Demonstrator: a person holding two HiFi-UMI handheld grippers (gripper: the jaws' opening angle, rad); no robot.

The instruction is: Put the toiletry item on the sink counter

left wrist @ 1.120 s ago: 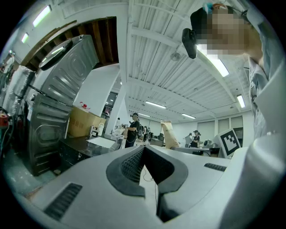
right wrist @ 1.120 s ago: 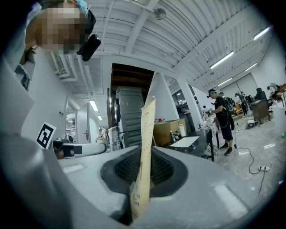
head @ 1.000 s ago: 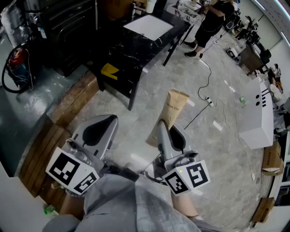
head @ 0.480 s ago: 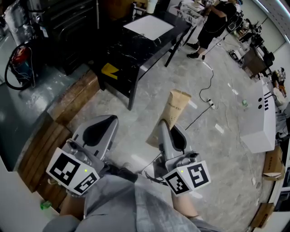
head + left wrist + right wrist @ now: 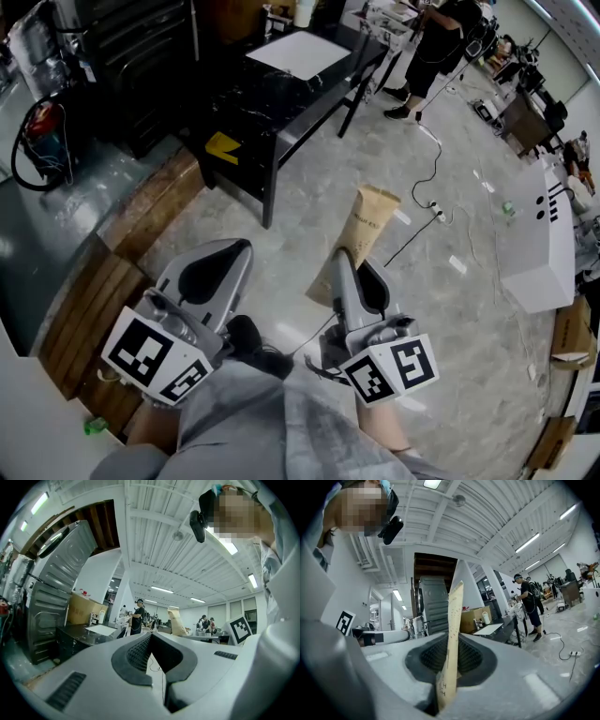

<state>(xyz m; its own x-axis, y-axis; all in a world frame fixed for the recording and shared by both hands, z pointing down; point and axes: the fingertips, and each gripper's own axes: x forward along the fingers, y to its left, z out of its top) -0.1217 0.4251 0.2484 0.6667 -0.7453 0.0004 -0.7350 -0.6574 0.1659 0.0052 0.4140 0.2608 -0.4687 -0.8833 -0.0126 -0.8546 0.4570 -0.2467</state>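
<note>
Both tools and the view have crept forward over the floor point(image 5: 309, 206), and a dark shoe point(image 5: 246, 336) now shows between them that was barely in sight before. Right tool point(image 5: 341, 261) is pinched narrow on the kraft paper packet point(image 5: 364, 230), taken here as the toiletry item. The packet is held edge-on by its lower end, with most of it sticking out past the tips, and the right gripper view shows it standing straight up between the pads. Left tool point(image 5: 228, 249) has its jaws together with nothing between them and rides beside the right one. The step looks like a carry, with no placing started. A black table point(image 5: 253, 122) with a white sheet point(image 5: 302, 52) lies ahead and left of both tools, well apart; whether it is the sink counter I cannot tell. To do it well, keep the pinch firm since only the packet's end is gripped, keep the tool level so the long free end doesn't flop or twist, and approach the table with the packet leading. Set it flat before easing the jaws.
</note>
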